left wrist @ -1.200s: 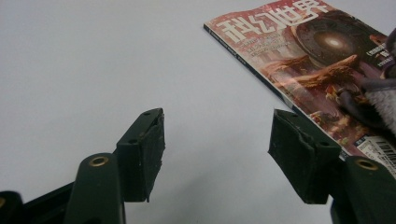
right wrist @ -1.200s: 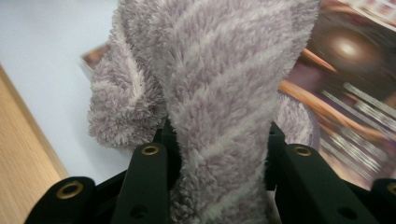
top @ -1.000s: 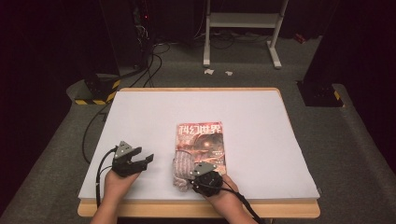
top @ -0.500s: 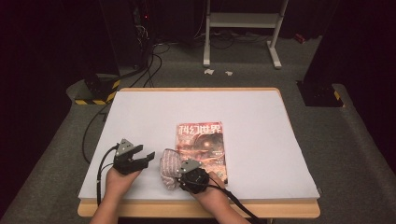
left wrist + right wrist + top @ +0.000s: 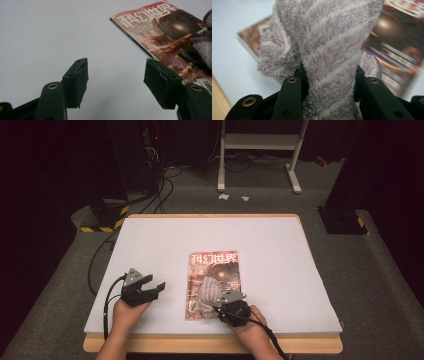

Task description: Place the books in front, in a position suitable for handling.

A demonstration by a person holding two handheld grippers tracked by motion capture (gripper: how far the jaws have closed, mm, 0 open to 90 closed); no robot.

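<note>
Right gripper [image 5: 218,301] is clenched on a fluffy striped cloth [image 5: 209,291] lying over the magazine [image 5: 216,267]. Left gripper [image 5: 156,289] rests released on the bare tabletop [image 5: 280,250], just beside the magazine.

A white sheet [image 5: 150,245] covers the surface, whose wooden edge [image 5: 210,344] shows along the bottom of the frame. Grey carpet floor [image 5: 380,285] surrounds it. At the upper middle stands a white metal stand [image 5: 260,142] with two scraps of paper [image 5: 232,197] lying before it. At the upper left, black cables [image 5: 165,185] run over the floor past a block with yellow-black hazard stripes [image 5: 102,226]. A dark base [image 5: 342,220] sits at the right.
</note>
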